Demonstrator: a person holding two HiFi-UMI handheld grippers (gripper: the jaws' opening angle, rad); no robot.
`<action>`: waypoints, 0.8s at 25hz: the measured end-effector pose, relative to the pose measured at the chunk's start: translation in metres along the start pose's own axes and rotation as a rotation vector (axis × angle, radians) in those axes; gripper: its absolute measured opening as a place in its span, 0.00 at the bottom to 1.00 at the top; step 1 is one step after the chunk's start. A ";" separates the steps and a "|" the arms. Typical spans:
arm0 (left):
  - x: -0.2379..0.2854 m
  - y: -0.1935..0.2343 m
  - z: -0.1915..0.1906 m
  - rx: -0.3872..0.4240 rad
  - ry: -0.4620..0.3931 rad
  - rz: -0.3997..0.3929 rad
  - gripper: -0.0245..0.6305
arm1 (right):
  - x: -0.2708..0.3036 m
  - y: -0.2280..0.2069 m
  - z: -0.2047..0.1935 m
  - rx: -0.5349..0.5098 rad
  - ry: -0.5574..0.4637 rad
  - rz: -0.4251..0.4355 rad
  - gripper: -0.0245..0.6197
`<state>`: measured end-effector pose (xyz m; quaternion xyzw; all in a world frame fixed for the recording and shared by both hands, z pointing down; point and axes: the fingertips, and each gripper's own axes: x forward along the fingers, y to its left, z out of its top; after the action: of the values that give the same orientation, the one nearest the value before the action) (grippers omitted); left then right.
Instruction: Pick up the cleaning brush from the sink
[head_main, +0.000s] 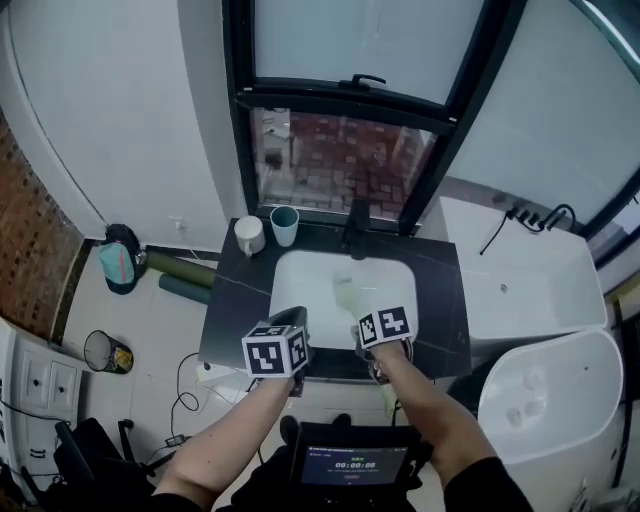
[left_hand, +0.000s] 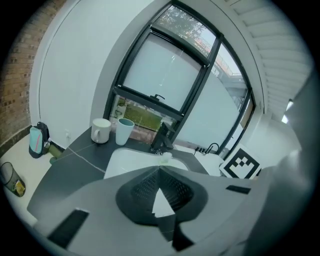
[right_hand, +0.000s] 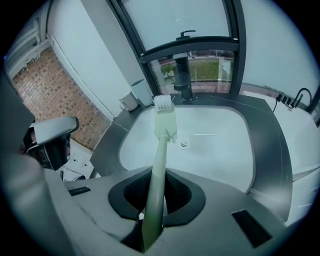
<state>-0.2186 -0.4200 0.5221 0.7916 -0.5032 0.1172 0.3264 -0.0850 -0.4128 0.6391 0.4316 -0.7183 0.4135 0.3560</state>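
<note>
Now | right hand-held gripper: clenched on cleaning brush, above sink | left hand-held gripper: jaws together

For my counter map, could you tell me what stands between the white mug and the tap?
A teal cup, close beside the white mug; bare counter runs on to the tap. The head view shows it.

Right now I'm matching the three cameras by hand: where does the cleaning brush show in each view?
Head view: cleaning brush at centre, over the white sink.
Left gripper view: centre, a small pale shape, probably its head, just beyond the jaw tips, below the faucet.
Right gripper view: centre, handle clamped in the right tool, bristles up towards the faucet.
Shared landmark: the black faucet behind the sink.
</note>
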 end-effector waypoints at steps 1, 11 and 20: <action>-0.007 -0.005 0.000 0.010 -0.018 0.000 0.02 | -0.010 0.004 -0.004 -0.003 -0.028 0.016 0.09; -0.070 -0.125 -0.010 0.092 -0.184 -0.043 0.02 | -0.151 -0.027 -0.043 -0.052 -0.350 0.091 0.09; -0.116 -0.255 -0.021 0.249 -0.370 0.034 0.02 | -0.275 -0.086 -0.079 -0.156 -0.567 0.083 0.09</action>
<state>-0.0472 -0.2517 0.3771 0.8251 -0.5495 0.0369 0.1263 0.1091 -0.2763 0.4571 0.4717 -0.8357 0.2340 0.1559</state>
